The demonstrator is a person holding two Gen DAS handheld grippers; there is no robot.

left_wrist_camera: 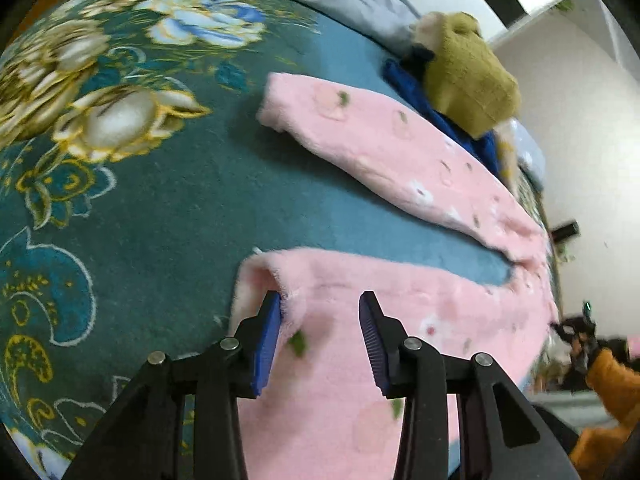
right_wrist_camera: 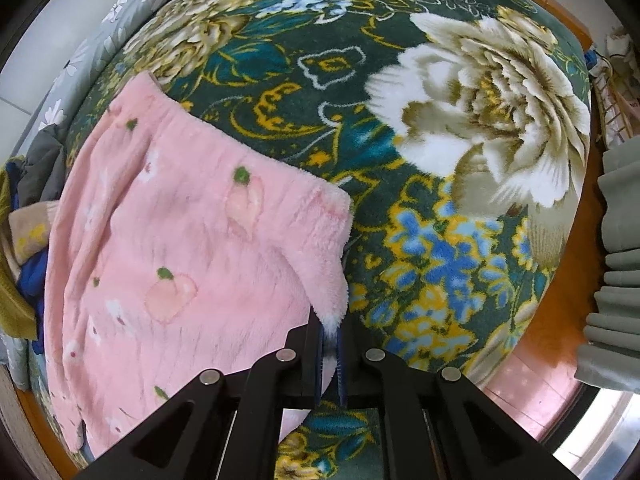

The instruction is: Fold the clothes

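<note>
1. A floral blanket [right_wrist_camera: 460, 128] in dark green with white, gold and blue flowers is covering the work surface and filling most of both views.
2. The pink fleece trousers [right_wrist_camera: 192, 248], printed with peach and small flower motifs, are lying on the blanket. In the right wrist view they are occupying the left and centre of the frame, waistband toward the upper centre. In the left wrist view [left_wrist_camera: 400, 152] the two legs are spreading from centre to right.
3. A pile of other clothes [left_wrist_camera: 468, 84], olive on top of blue, is lying at the upper right of the left wrist view, just beside the upper trouser leg.
4. The right gripper [right_wrist_camera: 330, 360], at the lower centre of its frame, is clamping a corner of the waistband between its nearly closed jaws.
5. The left gripper [left_wrist_camera: 320, 344], at the lower centre of its frame, is standing part-open with the hem of the lower trouser leg between its blue pads [left_wrist_camera: 266, 344]; the pads are not pressing on the fabric.
6. No brand, label or legible writing is showing in either view.
</note>
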